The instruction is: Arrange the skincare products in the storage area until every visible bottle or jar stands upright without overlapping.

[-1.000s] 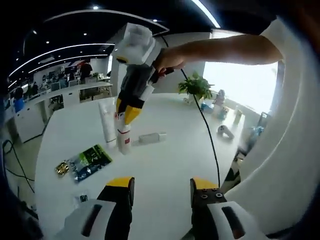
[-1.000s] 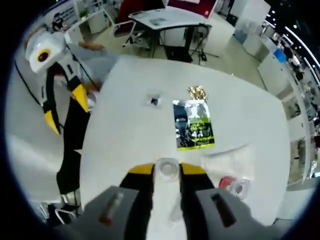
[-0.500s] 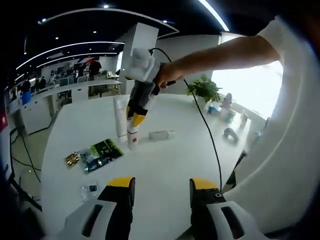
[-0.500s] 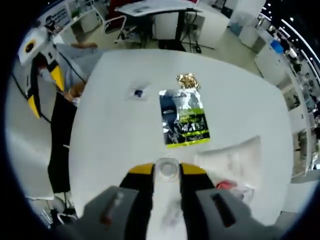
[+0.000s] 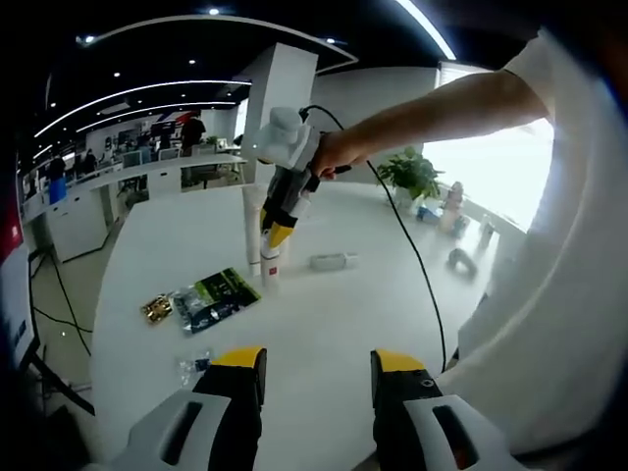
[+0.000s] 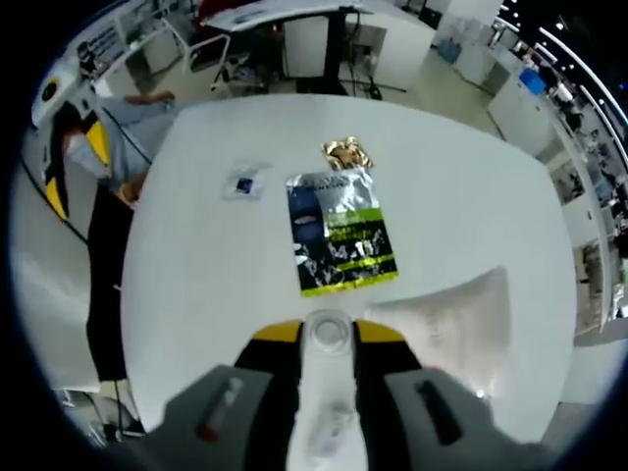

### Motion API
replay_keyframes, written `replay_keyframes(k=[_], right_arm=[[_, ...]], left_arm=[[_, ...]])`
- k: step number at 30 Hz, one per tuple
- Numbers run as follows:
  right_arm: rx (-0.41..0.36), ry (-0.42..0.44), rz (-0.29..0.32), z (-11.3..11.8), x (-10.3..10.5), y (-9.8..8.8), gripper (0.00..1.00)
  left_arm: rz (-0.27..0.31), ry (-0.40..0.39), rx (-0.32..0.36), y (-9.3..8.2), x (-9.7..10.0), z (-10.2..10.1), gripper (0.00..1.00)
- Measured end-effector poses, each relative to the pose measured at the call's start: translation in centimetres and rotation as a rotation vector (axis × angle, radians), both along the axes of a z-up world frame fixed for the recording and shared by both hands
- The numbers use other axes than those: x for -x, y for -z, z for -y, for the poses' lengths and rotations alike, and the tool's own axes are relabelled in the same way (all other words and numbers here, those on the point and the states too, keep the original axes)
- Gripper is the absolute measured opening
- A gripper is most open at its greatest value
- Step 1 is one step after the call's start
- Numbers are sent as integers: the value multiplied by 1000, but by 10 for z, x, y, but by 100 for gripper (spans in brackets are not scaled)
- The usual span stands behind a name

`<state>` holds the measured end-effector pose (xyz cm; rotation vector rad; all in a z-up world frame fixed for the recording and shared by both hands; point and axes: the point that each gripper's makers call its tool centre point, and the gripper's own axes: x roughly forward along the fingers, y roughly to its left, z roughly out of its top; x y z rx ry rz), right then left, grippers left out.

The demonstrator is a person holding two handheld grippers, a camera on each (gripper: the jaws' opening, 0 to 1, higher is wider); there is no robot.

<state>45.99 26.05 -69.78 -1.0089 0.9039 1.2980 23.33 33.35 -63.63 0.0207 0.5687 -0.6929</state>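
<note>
The right gripper (image 5: 278, 234) clamps a white bottle (image 5: 270, 267) upright beside a tall tube (image 5: 253, 235); a small bottle (image 5: 333, 261) at 3 o'clock lies flat (not done); the left gripper (image 5: 317, 378) is open, empty.

At the bottom of the frame we see the left gripper (image 5: 317, 378) with its two yellow-tipped jaws standing apart and nothing between them. Above them spreads the white table (image 5: 324, 314). At upper centre, the right gripper (image 5: 278, 231) points down, held by the person's hand (image 5: 337, 155), with a black cable (image 5: 412, 255) trailing toward the lower right. Its yellow tips sit at the top of a white bottle with a red band (image 5: 271, 267), which stands upright just beside a tall white tube (image 5: 253, 234). Right of these a small white bottle (image 5: 332, 261) lies on its side. Left of centre lie a green-and-black packet (image 5: 214, 295), a gold wrapper (image 5: 156, 308) and a small clear sachet (image 5: 194, 364).
</note>
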Motion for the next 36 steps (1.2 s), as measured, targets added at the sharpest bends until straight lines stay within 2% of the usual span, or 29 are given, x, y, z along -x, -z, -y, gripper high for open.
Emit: replay_keyframes(k=[2, 9, 13, 20, 24, 26, 27, 29, 31, 33, 36], right_arm=[[-4, 17, 10, 0, -6, 0, 20], [-10, 31, 0, 0, -7, 0, 21], [-26, 38, 8, -1, -10, -3, 28], [-27, 30, 14, 1, -14, -3, 28], [-57, 26, 40, -2, -15, -12, 29], [-102, 30, 49, -9, -10, -23, 30], [-152, 57, 51, -15, -7, -31, 29], [-194, 80, 60, -18, -4, -39, 29], [-282, 146, 47, -24, 2, -51, 29], [-408, 313, 16, -25, 7, -64, 29], [-519, 526, -3, -14, 10, -68, 29]], left_arm=[[-2, 5, -7, 1, -2, -2, 44], [4, 8, -8, 0, -10, -4, 44], [10, 17, -13, 0, -13, -2, 43], [9, 36, -17, 1, -14, 3, 43], [10, 34, -13, 1, -15, 2, 43], [10, 36, -11, 1, -16, 3, 43], [12, 39, -12, 0, -16, 4, 43], [14, 43, -14, 0, -17, 5, 43], [14, 43, -6, -1, -17, 6, 43], [12, 47, -3, 0, -17, 7, 43], [9, 52, -2, 2, -16, 8, 43]])
